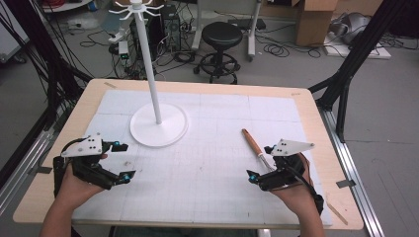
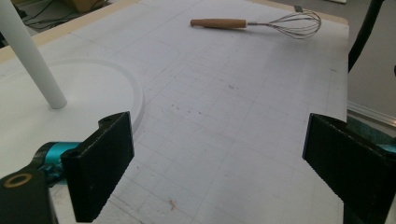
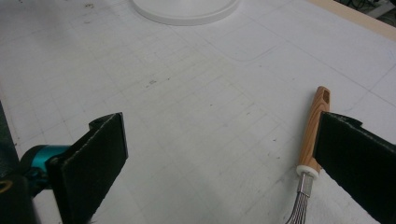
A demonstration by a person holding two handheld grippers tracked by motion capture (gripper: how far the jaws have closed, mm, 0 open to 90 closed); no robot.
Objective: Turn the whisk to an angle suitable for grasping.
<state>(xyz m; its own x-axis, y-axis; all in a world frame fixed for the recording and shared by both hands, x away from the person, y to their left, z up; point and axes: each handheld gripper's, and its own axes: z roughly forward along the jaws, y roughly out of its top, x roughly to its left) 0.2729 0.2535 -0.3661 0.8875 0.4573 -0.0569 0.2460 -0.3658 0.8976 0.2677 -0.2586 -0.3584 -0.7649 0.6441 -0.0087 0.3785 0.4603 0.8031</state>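
A whisk [image 1: 252, 143] with a wooden handle lies flat on the white mat, right of centre, handle pointing away from me. My right gripper [image 1: 260, 162] is open and rests low over its wire end. In the right gripper view the whisk handle [image 3: 312, 133] lies just inside the right-hand jaw, and that gripper [image 3: 219, 163] has nothing clamped. My left gripper [image 1: 124, 161] stands open at the mat's left, holding nothing. In the left gripper view, past that gripper [image 2: 217, 163], the whisk [image 2: 254, 23] lies far off. A white hook stand [image 1: 158, 126] rises from a round base.
The stand's pole [image 1: 148, 59] is tall, with hooks at the top, and its base [image 2: 93, 88] is close to my left gripper. The wooden table [image 1: 316, 123] frames the mat. Beyond it are a black stool [image 1: 221, 37], cables and a cardboard box [image 1: 316, 19]. Black frame struts [image 1: 353, 54] flank the table.
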